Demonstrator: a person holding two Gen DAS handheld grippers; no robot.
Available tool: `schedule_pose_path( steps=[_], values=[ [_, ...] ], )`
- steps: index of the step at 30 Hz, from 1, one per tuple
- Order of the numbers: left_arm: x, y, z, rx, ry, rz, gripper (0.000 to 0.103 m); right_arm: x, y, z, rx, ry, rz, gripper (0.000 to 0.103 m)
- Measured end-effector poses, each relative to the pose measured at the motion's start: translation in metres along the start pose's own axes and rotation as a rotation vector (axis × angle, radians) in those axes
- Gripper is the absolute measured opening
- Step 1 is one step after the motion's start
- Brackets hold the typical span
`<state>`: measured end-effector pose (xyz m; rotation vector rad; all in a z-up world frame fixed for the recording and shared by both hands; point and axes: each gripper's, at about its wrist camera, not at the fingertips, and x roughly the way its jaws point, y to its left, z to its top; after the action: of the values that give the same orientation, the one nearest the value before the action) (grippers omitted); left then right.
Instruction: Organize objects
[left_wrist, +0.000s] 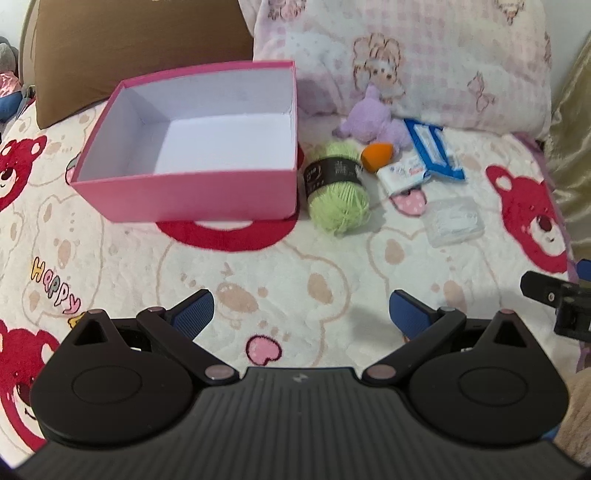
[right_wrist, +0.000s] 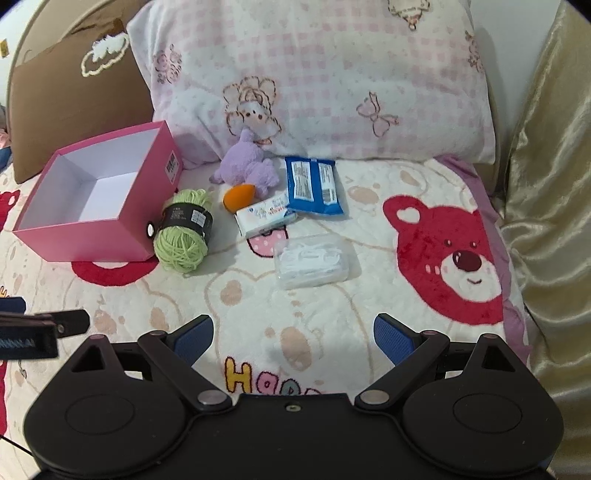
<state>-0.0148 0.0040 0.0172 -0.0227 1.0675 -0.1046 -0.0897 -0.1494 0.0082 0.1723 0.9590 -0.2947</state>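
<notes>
We hold our left gripper (left_wrist: 301, 310) and right gripper (right_wrist: 293, 334) with jaws spread wide and nothing between them, both hovering over the bear-print blanket (left_wrist: 295, 266). Ahead, the pink box (left_wrist: 192, 184) sits open, the green yarn (left_wrist: 338, 188) touching its right side. Right of the yarn lie an orange sponge (right_wrist: 238, 195), purple plush (right_wrist: 249, 166), tissue pack (right_wrist: 264, 214), blue packet (right_wrist: 314, 186) and a clear case (right_wrist: 314, 264).

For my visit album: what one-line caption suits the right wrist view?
Open right gripper faces an empty pink box, green yarn, purple plush toy and small packets on a bear-print blanket.
</notes>
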Motion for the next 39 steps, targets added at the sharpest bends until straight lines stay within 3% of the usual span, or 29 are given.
schedule_pose_path(
  steps=[4, 8, 14, 22, 27, 30, 35, 39],
  values=[
    [-0.013, -0.002, 0.012, 0.030, -0.039, -0.020, 0.102, -0.010, -0.012, 0.000, -0.056, -0.069, 0.065, 0.096],
    [-0.015, -0.001, 0.029, 0.039, -0.091, -0.009, 0.101, -0.007, -0.019, 0.000, -0.114, -0.131, 0.065, 0.096],
    [-0.002, -0.009, 0.046, 0.030, -0.092, -0.089, 0.099, -0.001, -0.038, -0.004, -0.125, -0.249, 0.207, 0.096],
    [0.025, -0.033, 0.062, 0.027, -0.129, -0.142, 0.099, 0.035, -0.042, -0.008, -0.201, -0.226, 0.178, 0.096],
    [0.040, -0.055, 0.064, 0.086, -0.168, -0.158, 0.098, 0.048, -0.044, -0.007, -0.227, -0.260, 0.256, 0.096],
    [0.050, -0.065, 0.062, 0.109, -0.195, -0.148, 0.098, 0.059, -0.043, -0.004, -0.260, -0.235, 0.321, 0.096],
    [0.066, -0.077, 0.059, 0.141, -0.213, -0.156, 0.098, 0.085, -0.038, -0.004, -0.296, -0.217, 0.256, 0.096],
    [0.081, -0.087, 0.058, 0.168, -0.186, -0.173, 0.095, 0.092, -0.040, -0.008, -0.320, -0.274, 0.279, 0.096]
  ],
)
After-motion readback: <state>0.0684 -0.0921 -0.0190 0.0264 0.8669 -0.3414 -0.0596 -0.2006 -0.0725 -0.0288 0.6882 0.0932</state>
